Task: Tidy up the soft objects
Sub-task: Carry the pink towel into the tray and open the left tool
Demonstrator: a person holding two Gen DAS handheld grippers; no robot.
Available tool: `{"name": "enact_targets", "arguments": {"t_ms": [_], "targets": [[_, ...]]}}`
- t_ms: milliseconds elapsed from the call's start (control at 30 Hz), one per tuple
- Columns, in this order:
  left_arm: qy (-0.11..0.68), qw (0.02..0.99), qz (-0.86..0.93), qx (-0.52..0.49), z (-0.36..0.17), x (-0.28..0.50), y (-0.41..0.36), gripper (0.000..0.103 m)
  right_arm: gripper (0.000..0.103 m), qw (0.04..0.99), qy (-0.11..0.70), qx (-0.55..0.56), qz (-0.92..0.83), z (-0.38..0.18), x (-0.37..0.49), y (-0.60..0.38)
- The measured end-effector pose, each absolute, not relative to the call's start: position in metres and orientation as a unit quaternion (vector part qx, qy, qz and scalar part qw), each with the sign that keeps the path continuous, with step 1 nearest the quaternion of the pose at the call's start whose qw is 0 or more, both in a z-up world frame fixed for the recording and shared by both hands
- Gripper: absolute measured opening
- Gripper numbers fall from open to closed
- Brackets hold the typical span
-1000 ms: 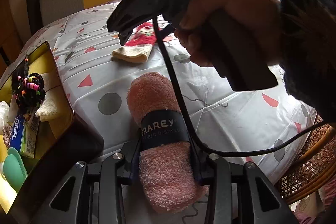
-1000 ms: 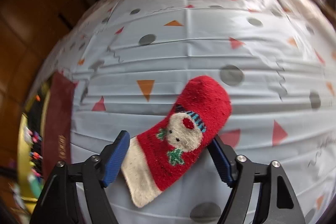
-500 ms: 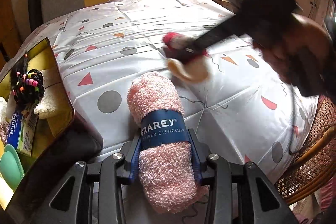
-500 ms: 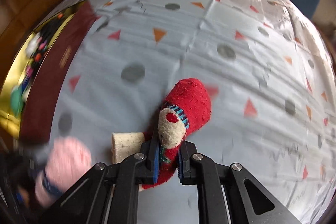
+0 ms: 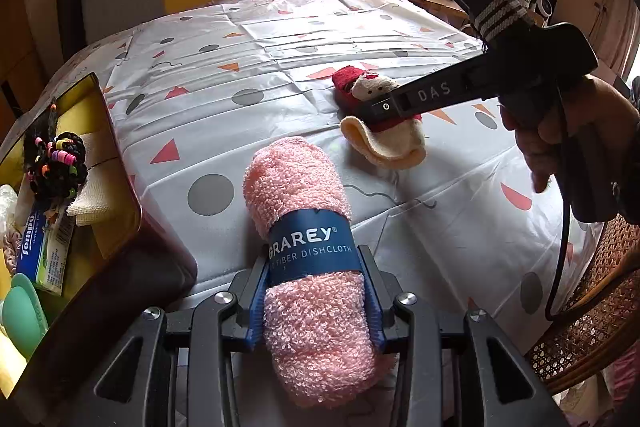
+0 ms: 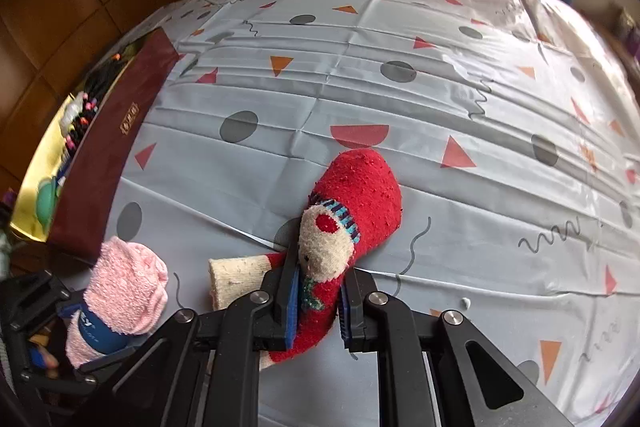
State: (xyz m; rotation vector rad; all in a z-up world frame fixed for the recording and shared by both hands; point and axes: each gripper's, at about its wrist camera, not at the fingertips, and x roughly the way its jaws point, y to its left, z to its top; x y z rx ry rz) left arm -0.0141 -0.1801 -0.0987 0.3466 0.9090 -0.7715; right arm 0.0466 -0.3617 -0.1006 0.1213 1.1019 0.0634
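Clamping rolled pink dishcloth [image 5: 308, 259] at blue paper band: left gripper [image 5: 316, 291], pads pressed on both sides, roll resting on patterned tablecloth [image 5: 280, 67]. Right gripper [image 6: 318, 291] clenched on red Christmas sock [image 6: 352, 211], cream cuff folded aside, just beyond dishcloth's far end. Open maroon box [image 5: 120, 155] with hair ties, tissue pack beside dishcloth, camera-left.

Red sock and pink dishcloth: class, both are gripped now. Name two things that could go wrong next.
The right gripper pinches the red sock mid-length, so its cream cuff may drag on the tablecloth. The left gripper clamps the pink dishcloth by its paper band, which could slide off.
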Motion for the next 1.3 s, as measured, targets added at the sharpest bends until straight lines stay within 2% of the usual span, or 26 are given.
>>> {"name": "enact_targets", "arguments": {"t_ms": [367, 833, 1300], "targets": [[0.424, 0.819, -0.351, 0.164, -0.09, -0.017, -0.18, 0.036, 0.015, 0.853, 0.521, 0.019, 0.033, -0.101, 0.047, -0.355], [0.393, 0.847, -0.336, 0.126, -0.044, -0.018, -0.162, 0.036, 0.016, 0.856, 0.515, 0.022, 0.034, -0.102, 0.048, -0.355], [0.394, 0.853, -0.328, 0.097, -0.029, -0.015, -0.147, 0.036, 0.016, 0.861, 0.508, 0.0, 0.035, -0.101, 0.045, -0.35]]}}
